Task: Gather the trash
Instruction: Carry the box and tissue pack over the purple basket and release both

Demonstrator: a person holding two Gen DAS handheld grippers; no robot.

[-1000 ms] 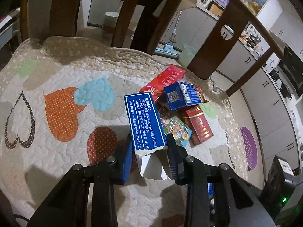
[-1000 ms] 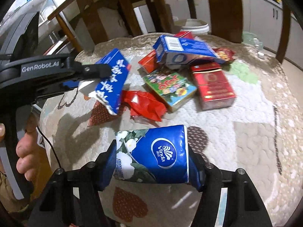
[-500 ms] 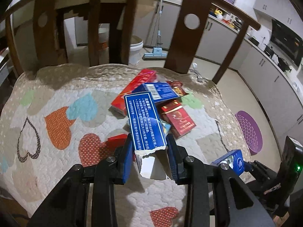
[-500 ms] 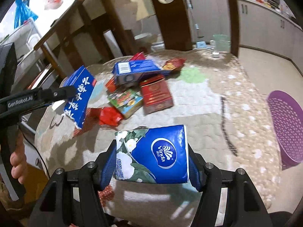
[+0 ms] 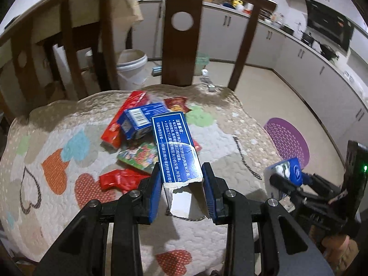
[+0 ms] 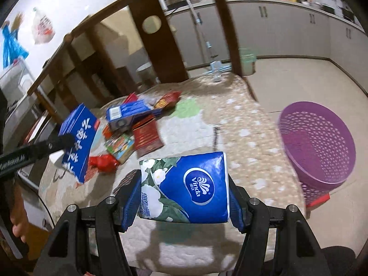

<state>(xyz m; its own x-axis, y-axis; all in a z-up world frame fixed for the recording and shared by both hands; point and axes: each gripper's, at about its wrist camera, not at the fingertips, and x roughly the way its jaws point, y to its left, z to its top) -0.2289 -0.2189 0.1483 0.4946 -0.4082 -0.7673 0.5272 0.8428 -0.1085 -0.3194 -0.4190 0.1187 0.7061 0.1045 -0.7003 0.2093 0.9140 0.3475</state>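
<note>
The left claw [image 5: 181, 191] gripped a torn blue carton [image 5: 176, 147] above the quilted seat [image 5: 57, 124]. The right claw [image 6: 184, 197] clamped a blue tissue pack [image 6: 191, 186], with the purple basket [image 6: 317, 145] on the floor to its right. Other trash [image 5: 135, 126] lay piled at the seat's far side.

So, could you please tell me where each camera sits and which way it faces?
Left wrist: on the left gripper, angled down over the quilted seat toward the chair back; it grips a torn blue box.
Right wrist: on the right gripper, facing the purple basket; it grips a tissue pack.
Shared: the trash pile; each sees the other gripper.
</note>
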